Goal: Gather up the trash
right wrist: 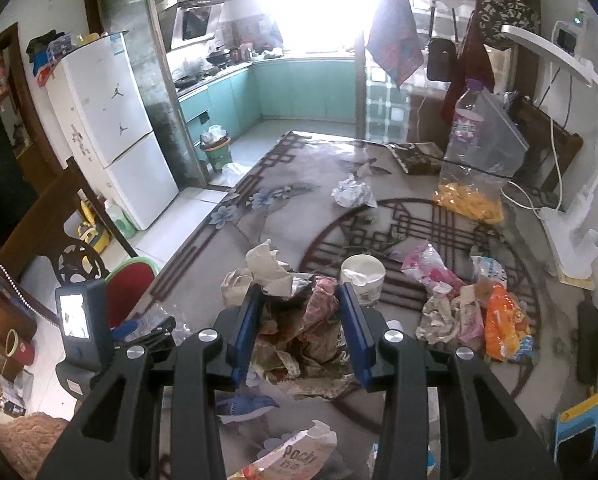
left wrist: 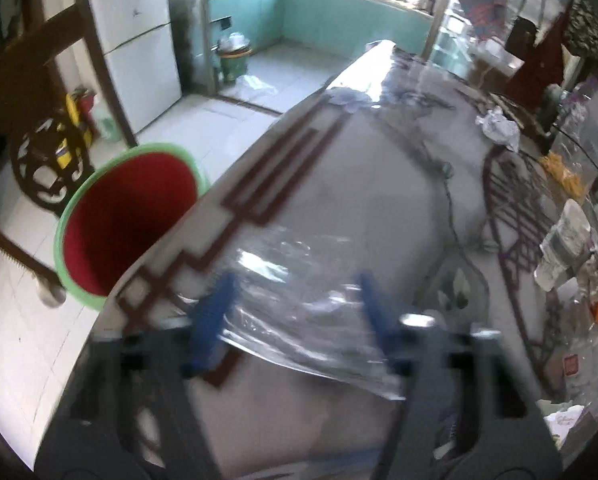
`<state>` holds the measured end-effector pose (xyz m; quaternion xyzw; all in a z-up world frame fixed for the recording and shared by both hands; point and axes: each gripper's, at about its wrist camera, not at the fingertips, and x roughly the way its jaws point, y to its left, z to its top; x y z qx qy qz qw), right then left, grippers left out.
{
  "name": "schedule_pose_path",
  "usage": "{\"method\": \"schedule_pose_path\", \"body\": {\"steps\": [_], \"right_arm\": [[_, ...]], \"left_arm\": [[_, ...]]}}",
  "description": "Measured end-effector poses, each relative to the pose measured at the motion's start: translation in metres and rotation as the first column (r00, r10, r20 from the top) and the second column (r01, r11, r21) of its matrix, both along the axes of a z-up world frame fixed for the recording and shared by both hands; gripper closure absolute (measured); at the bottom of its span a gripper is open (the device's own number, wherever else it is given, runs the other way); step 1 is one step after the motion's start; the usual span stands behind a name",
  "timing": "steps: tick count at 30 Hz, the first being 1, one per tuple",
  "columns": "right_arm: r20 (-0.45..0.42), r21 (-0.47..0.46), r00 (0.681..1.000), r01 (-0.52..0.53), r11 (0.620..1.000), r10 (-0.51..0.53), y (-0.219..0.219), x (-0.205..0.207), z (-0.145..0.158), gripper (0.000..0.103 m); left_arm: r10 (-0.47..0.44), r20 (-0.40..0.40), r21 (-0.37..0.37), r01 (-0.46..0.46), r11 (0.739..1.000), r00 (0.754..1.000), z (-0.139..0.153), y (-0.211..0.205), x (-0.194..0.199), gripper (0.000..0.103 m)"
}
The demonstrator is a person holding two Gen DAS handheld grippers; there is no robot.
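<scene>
My left gripper (left wrist: pixel 295 292) stands open around a crumpled clear plastic wrapper (left wrist: pixel 299 304) at the table's near left edge; the view is blurred, so contact is unclear. A red bin with a green rim (left wrist: pixel 127 220) stands on the floor just left of the table edge; it also shows in the right wrist view (right wrist: pixel 133 284). My right gripper (right wrist: pixel 303 320) is open, its blue fingers (right wrist: pixel 247 332) on either side of a crumpled brownish wrapper pile (right wrist: pixel 303 332) on the table. The left gripper (right wrist: pixel 139 328) shows at the left of the right wrist view.
More trash lies on the patterned table (right wrist: pixel 283 216): a white paper ball (right wrist: pixel 353 194), a white cup (right wrist: pixel 363 280), pink and orange wrappers (right wrist: pixel 503 320), a Pocky box (right wrist: pixel 295 458). A plastic bottle (right wrist: pixel 465 124), white lamp (right wrist: pixel 571 216) and wooden chair (left wrist: pixel 43 88) stand around.
</scene>
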<state>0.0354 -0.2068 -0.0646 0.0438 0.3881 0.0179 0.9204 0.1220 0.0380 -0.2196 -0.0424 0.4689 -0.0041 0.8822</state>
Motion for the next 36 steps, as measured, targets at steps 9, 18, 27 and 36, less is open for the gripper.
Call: {"method": "schedule_pose_path", "body": {"steps": [9, 18, 27, 36], "right_arm": [[0.026, 0.016, 1.000, 0.001, 1.000, -0.001, 0.000, -0.002, 0.005, 0.065], [0.053, 0.043, 0.997, -0.058, 0.997, 0.056, 0.009, -0.004, 0.009, 0.065], [0.043, 0.019, 0.996, -0.074, 0.997, 0.073, 0.010, -0.012, 0.008, 0.065], [0.024, 0.003, 1.000, 0.007, 1.000, -0.008, -0.012, -0.020, 0.003, 0.065]], "left_arm": [[-0.078, 0.003, -0.043, 0.078, 0.996, 0.997, 0.016, -0.002, -0.004, 0.103], [-0.084, 0.158, -0.098, 0.100, 0.990, 0.984, 0.093, 0.007, -0.028, 0.103], [0.004, -0.010, -0.065, -0.005, 0.998, 1.000, 0.021, 0.003, -0.021, 0.022], [0.032, -0.105, -0.091, -0.042, 0.995, 0.994, -0.020, 0.003, -0.006, 0.067]]}}
